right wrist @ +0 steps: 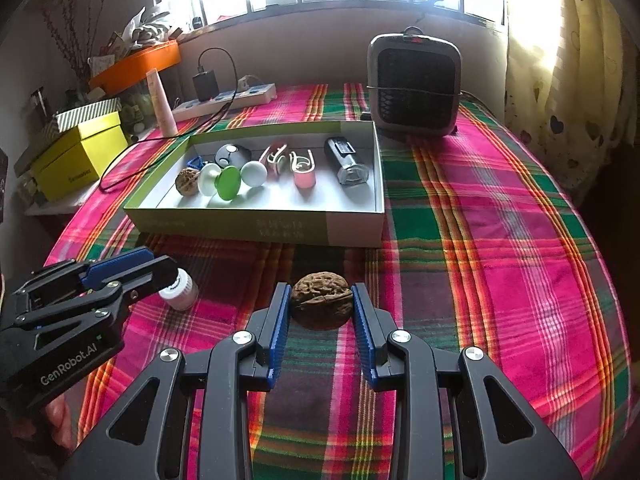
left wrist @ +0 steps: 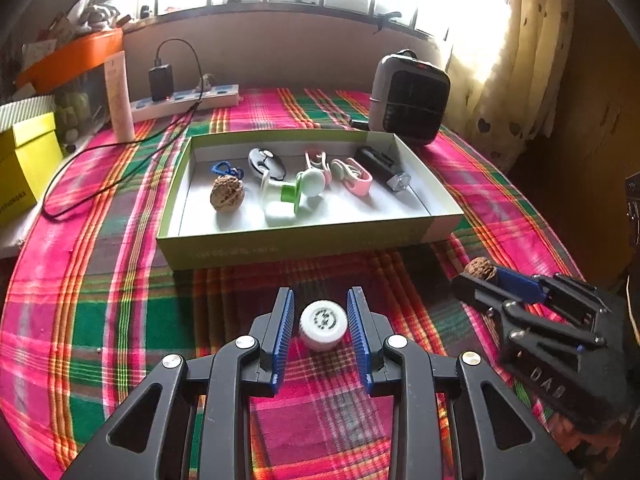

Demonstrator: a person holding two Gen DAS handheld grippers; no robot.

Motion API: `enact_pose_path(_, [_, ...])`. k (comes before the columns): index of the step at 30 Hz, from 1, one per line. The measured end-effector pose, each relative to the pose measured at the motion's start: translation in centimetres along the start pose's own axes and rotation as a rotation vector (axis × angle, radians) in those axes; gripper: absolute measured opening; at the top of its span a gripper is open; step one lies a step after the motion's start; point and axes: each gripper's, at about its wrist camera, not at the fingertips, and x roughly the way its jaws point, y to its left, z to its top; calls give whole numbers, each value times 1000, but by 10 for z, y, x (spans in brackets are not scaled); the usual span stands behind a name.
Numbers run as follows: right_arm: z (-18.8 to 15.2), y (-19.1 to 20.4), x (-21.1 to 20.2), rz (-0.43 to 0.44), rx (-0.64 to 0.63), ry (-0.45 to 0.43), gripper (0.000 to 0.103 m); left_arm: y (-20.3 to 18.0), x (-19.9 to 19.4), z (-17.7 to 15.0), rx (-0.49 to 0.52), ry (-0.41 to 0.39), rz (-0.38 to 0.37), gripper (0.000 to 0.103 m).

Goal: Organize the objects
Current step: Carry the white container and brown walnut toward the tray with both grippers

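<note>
Plaid tablecloth [left wrist: 100, 312] in pink and green is covering the table under a bright window, with a shallow cardboard box [left wrist: 304, 240] sitting mid-table and holding a walnut keychain [left wrist: 227, 194], a black fob, white and green knobs, 2 pink clips and a black flashlight [left wrist: 382, 168]; a small heater [right wrist: 414, 88] and a power strip [left wrist: 188, 100] are sitting behind it. Left gripper [left wrist: 322, 322] is closing its blue pads around a small white-capped jar [left wrist: 323, 325] standing on the cloth in front of the box, though full pad contact is hard to confirm. Right gripper [right wrist: 321, 306] is clamping a loose walnut [right wrist: 321, 300] resting on the cloth just in front of the box's near wall.
</note>
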Motion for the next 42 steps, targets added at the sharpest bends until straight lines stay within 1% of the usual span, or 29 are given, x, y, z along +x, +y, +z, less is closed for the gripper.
enact_pose_path(6, [0, 0, 0, 6, -2, -2, 32, 6, 4, -4, -1, 20, -8, 27])
enact_pose_path(8, [0, 0, 0, 7, -2, -3, 32, 5, 6, -6, 8, 28, -14, 36])
enact_pose_path(10, [0, -1, 0, 8, -1, -3, 32, 4, 11, -7, 8, 45, -17, 39])
enact_pose_path(12, [0, 0, 0, 9, -2, -2, 32, 1, 13, -7, 11, 47, -25, 39])
enact_pose_path(15, [0, -1, 0, 10, -2, -1, 32, -2, 17, -7, 21, 52, -3, 39])
enact_pose_path(17, [-1, 0, 1, 11, -3, 1, 32, -2, 20, -8, 12, 64, -14, 39])
enact_pose_path(22, [-1, 1, 2, 14, -7, 2, 32, -1, 21, -8, 14, 63, 6, 38])
enact_pose_path(25, [-1, 2, 3, 16, -7, 4, 32, -1, 22, -8, 20, 62, 20, 26])
enact_pose_path(42, [-2, 5, 4, 20, -15, 15, 32, -2, 16, -5, 23, 41, 7, 26])
